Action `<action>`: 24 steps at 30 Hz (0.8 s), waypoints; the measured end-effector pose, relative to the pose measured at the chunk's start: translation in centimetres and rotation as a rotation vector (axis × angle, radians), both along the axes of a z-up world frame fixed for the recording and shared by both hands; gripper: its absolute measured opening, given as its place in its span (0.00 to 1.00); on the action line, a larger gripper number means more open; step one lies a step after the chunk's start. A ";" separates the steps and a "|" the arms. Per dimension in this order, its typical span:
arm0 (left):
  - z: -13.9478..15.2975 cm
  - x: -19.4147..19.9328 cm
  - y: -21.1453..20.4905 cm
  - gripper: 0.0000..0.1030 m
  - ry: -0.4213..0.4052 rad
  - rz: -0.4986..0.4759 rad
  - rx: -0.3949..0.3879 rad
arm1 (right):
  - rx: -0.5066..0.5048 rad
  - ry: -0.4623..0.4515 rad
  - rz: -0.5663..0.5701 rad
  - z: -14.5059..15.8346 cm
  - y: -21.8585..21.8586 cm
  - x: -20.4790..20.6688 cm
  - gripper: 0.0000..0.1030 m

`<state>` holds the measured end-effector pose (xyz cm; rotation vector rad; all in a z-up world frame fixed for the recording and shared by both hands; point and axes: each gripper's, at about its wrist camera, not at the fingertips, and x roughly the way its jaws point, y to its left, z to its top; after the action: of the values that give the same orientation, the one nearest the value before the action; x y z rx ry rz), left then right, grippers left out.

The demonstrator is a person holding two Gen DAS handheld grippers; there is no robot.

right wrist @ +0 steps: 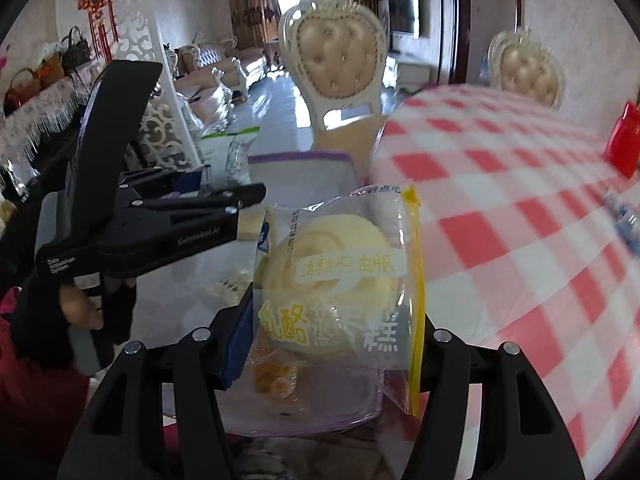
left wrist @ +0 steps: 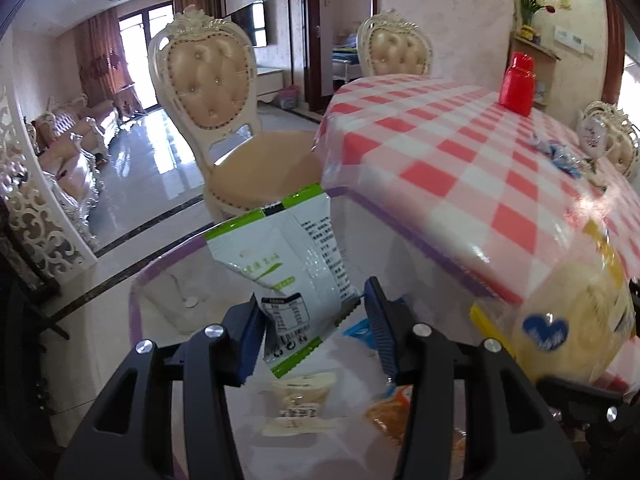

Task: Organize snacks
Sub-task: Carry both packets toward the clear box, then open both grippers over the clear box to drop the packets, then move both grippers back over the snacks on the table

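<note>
Your left gripper (left wrist: 316,320) pinched the light, crinkly green-and-white foil sachet (left wrist: 288,256) by its lower seam; your right gripper (right wrist: 332,344) clamped the soft clear-wrapped yellow cake (right wrist: 332,264), easily squashed, over the transparent purple-rimmed tub (left wrist: 168,280) beside the checked worktop (left wrist: 460,152).

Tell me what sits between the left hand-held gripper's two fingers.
A green-and-white snack packet, its lower end pinched between the blue fingers; the left wrist view shows it.

I get bright daylight from the balcony doors (left wrist: 146,46), glaring white off the polished floor (left wrist: 160,168) beside them. The checked tablecloth (right wrist: 500,216) smears with motion blur. Both fisheye views bend and go black at their corners.
</note>
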<state>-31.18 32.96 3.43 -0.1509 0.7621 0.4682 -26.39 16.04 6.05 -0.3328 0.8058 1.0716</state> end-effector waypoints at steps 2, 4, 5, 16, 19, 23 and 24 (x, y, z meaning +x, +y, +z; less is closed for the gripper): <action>-0.2 0.1 0.2 0.61 0.021 0.018 0.013 | 0.013 0.046 0.012 -0.4 0.0 0.1 0.59; -0.2 0.3 0.0 0.85 0.031 0.045 0.049 | 0.036 0.069 0.028 -0.3 0.0 0.1 0.72; -0.1 0.4 -0.3 0.86 0.033 0.060 0.081 | 0.050 0.070 0.031 0.0 -0.1 0.1 0.83; 2.4 2.2 -6.4 0.96 -0.008 -0.030 0.222 | 0.096 -0.034 -0.175 1.8 -7.1 2.7 0.85; 3.3 2.9 -9.2 0.96 -0.042 -0.084 0.255 | 0.129 -0.018 -0.267 2.0 -10.9 4.4 0.85; 4.2 3.8 -12.4 0.96 -0.070 -0.140 0.291 | 0.163 -0.010 -0.384 2.2 -16.1 6.0 0.85; 4.4 4.0 -13.1 0.96 -0.074 -0.154 0.296 | 0.172 -0.009 -0.408 2.1 -17.3 6.3 0.85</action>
<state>-27.17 19.87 7.79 0.1655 0.6190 0.4212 -20.06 -1.28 8.19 -0.0232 0.7285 0.7475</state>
